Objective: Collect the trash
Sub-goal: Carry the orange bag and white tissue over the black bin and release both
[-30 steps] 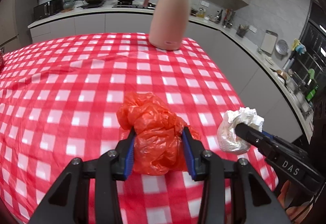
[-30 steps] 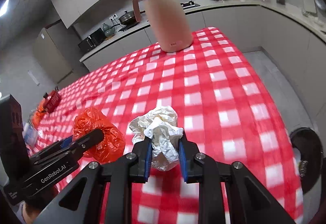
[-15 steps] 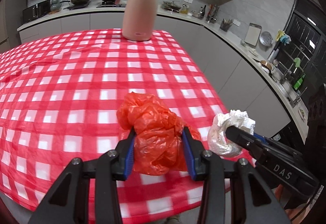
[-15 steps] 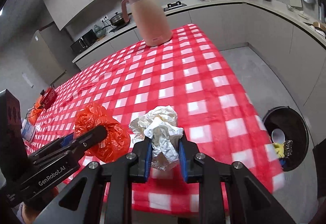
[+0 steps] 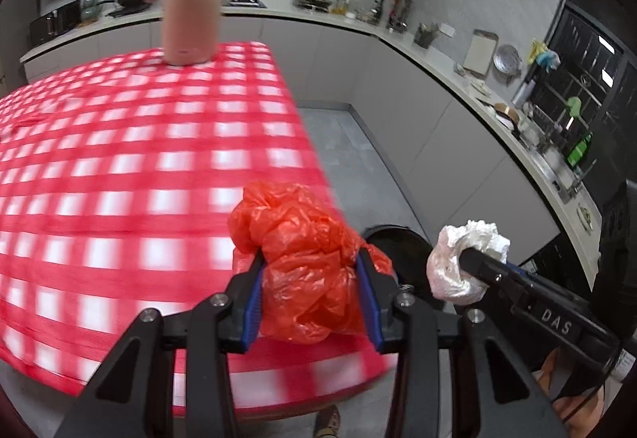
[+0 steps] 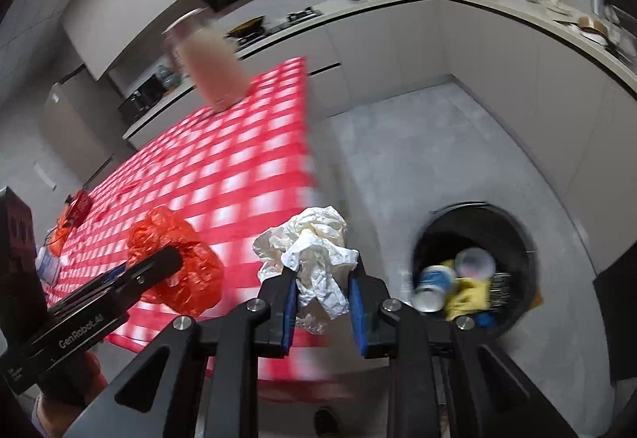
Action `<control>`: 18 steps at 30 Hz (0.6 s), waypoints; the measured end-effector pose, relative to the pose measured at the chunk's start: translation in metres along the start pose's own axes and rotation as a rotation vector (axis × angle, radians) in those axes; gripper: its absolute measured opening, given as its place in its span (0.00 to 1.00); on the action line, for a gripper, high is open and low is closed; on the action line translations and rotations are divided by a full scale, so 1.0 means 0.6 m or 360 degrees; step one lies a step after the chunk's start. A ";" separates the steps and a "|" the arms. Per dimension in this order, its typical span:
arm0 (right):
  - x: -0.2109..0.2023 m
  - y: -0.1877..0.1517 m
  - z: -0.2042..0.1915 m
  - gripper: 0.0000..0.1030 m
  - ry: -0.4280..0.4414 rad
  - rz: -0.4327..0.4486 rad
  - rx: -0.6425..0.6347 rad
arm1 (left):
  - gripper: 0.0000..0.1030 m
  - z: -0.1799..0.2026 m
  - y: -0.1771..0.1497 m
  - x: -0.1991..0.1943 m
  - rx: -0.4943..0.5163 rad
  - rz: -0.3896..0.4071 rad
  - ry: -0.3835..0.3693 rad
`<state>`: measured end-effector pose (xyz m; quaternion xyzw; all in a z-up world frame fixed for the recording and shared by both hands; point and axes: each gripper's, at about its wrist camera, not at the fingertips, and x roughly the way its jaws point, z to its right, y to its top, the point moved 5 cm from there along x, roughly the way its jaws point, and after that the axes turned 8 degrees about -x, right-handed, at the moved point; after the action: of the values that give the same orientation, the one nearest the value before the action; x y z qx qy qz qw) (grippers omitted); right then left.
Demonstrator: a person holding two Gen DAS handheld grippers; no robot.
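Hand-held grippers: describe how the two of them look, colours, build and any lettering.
Both are matte black with angular, strut-like frames and silver screw heads. Each finger carries a blue pad on its inner face. The left hand-held gripper reads "GenRobot.AI" in white along its side in the right wrist view. The right hand-held gripper shows white "DAS" lettering in the left wrist view. No cables or sleeves are clearly visible.

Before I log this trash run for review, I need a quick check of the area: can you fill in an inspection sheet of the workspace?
Surface: red-and-white checked tablecloth on the table, blurred.
Job's things: crumpled orange plastic bag; crumpled white paper wad; round black trash bin on the floor, holding containers and yellow scraps.
Clutter: pink thermos jug upright at the table's far end; small items at the far left edge, unclear.
Grippers: left gripper jaws clamp the bag; right gripper jaws clamp the wad.
Cables: nothing seen.
Surroundings: kitchen counters with cookware, grey floor.
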<state>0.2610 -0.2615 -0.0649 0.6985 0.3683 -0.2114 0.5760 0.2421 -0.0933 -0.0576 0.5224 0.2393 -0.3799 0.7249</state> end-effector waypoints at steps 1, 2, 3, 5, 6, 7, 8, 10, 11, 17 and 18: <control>-0.005 0.000 0.024 0.24 -0.0012 -0.0004 0.0012 | 0.41 0.014 -0.002 0.007 -0.0002 -0.0010 -0.0010; -0.010 -0.001 0.049 0.24 -0.0024 -0.0006 0.0025 | 0.41 0.034 -0.006 0.016 0.0003 -0.0019 -0.0020; -0.016 -0.001 0.068 0.24 -0.0036 -0.0005 0.0033 | 0.42 0.047 -0.008 0.022 0.0014 -0.0026 -0.0028; -0.027 -0.002 0.108 0.24 -0.0065 0.0008 0.0060 | 0.41 0.083 -0.015 0.039 0.0052 -0.0041 -0.0048; -0.033 -0.004 0.133 0.24 -0.0073 0.0012 0.0090 | 0.41 0.098 -0.019 0.047 0.0070 -0.0052 -0.0057; -0.036 -0.008 0.151 0.24 -0.0079 0.0014 0.0111 | 0.41 0.109 -0.020 0.054 0.0079 -0.0062 -0.0065; -0.038 -0.010 0.164 0.24 -0.0086 0.0015 0.0123 | 0.41 0.123 -0.023 0.063 0.0095 -0.0074 -0.0074; -0.043 -0.018 0.195 0.24 -0.0101 0.0013 0.0156 | 0.41 0.145 -0.032 0.080 0.0121 -0.0102 -0.0085; -0.045 -0.023 0.212 0.24 -0.0112 0.0011 0.0174 | 0.41 0.153 -0.036 0.088 0.0131 -0.0112 -0.0087; -0.040 -0.044 0.270 0.24 -0.0146 -0.0020 0.0239 | 0.41 0.189 -0.062 0.134 0.0171 -0.0193 -0.0081; -0.035 -0.047 0.279 0.24 -0.0151 -0.0031 0.0243 | 0.41 0.193 -0.066 0.142 0.0177 -0.0205 -0.0074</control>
<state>0.2477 -0.4263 -0.1097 0.7258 0.3303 -0.2774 0.5358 0.2554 -0.2342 -0.1046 0.5364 0.2340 -0.4505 0.6742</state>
